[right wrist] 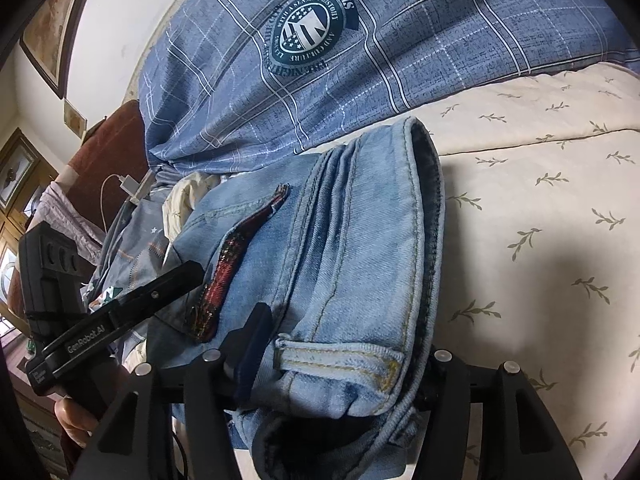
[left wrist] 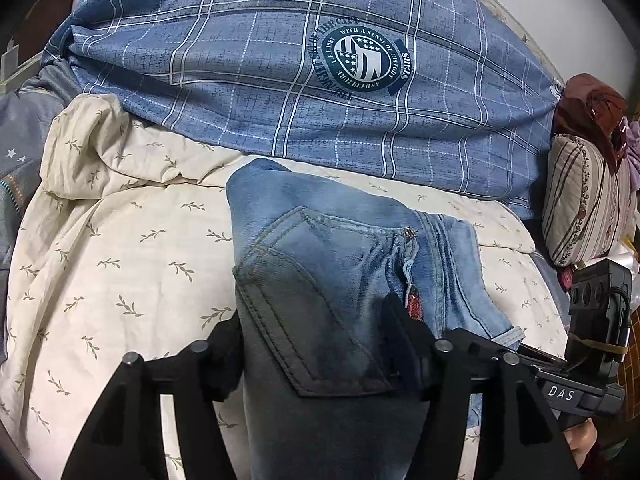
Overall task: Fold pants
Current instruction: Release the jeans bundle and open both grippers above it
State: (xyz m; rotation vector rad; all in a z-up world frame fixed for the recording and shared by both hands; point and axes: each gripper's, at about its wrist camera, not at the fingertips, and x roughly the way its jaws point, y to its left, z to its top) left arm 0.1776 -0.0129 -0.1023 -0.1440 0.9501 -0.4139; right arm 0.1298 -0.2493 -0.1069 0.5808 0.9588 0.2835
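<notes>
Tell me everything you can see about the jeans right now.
The jeans are light blue washed denim, darker toward the near end, bunched in layers over the cream leaf-print bedspread. A stitched back pocket, a belt loop and a red patterned trim strip show. The left tongs and right tongs each straddle a fold, apparently gripping it. A blue checked quilt lies just behind.

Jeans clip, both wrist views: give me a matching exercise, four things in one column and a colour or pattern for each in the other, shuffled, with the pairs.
Things:
1. jeans
2. duvet
3. sheet
4. pillow

Looks:
A. cream with leaf sprigs
B. striped, floral bands
C. faded blue denim, red trim at pocket
D. blue plaid with round crest

Pairs: 1-C, 2-D, 3-A, 4-B
</notes>
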